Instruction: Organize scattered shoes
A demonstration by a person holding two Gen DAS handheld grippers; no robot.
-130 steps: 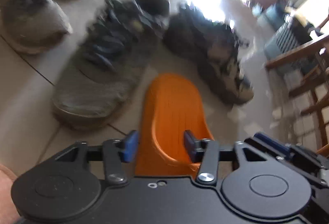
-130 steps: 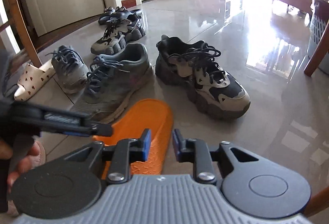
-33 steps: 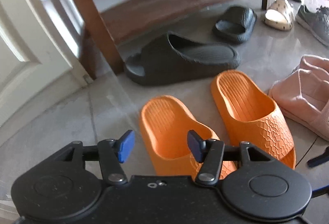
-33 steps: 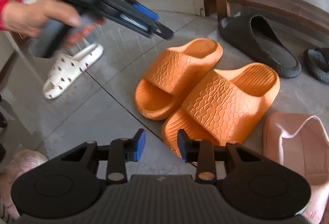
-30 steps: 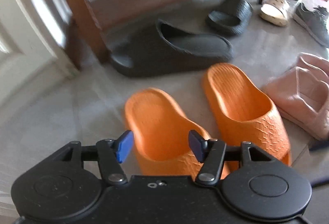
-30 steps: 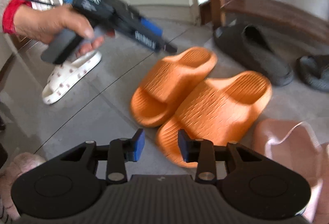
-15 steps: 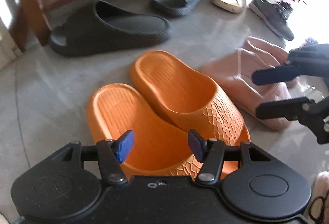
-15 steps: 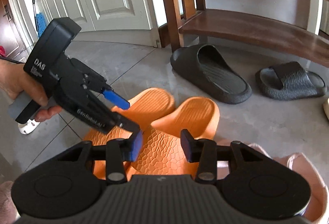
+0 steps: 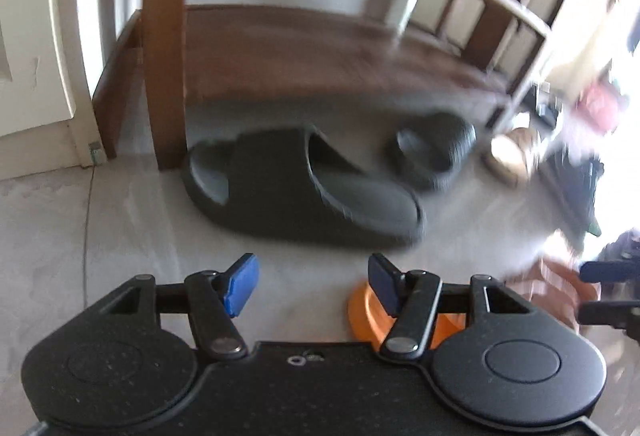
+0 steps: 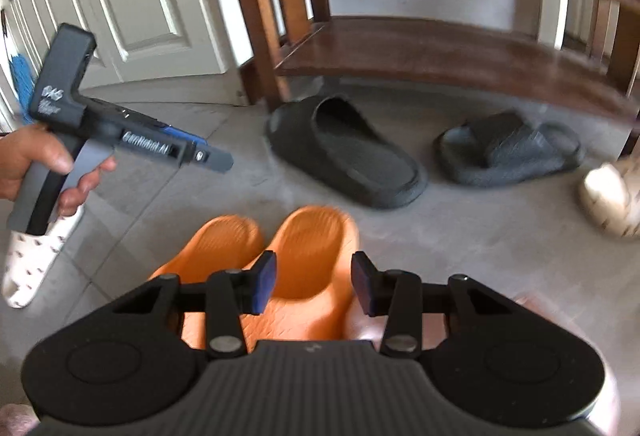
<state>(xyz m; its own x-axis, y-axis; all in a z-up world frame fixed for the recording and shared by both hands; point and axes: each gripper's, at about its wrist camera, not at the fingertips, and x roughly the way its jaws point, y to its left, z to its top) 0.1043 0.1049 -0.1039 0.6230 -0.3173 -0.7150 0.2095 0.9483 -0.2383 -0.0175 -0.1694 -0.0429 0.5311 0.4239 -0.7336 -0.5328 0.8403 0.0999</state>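
Grey tiled floor, wooden shoe rack against the wall, white door panel at far left.

Left wrist view, blurred: left gripper hangs above bare floor with its blue pads wide apart, and nothing sits between them; its jaws have just been opening. Large dark slide lies on the floor just ahead, toe near the rack's front post. Smaller dark slipper beyond it to the right, under the rack's edge. Sliver of an orange slide peeks out behind the right finger. Pink slipper at lower right, partly hidden. Right gripper's finger tips poke in at the right edge.

Right wrist view: right gripper hovers with jaws moderately parted, gripping nothing. Under it the two orange slides sit side by side on the floor, touching, toes pointing toward the rack. Large dark slide and smaller dark slipper lie beyond, in front of the rack's bottom shelf. White spotted slipper at far left, beige slipper at right edge. Person's hand holds the left gripper up at left, above the floor.
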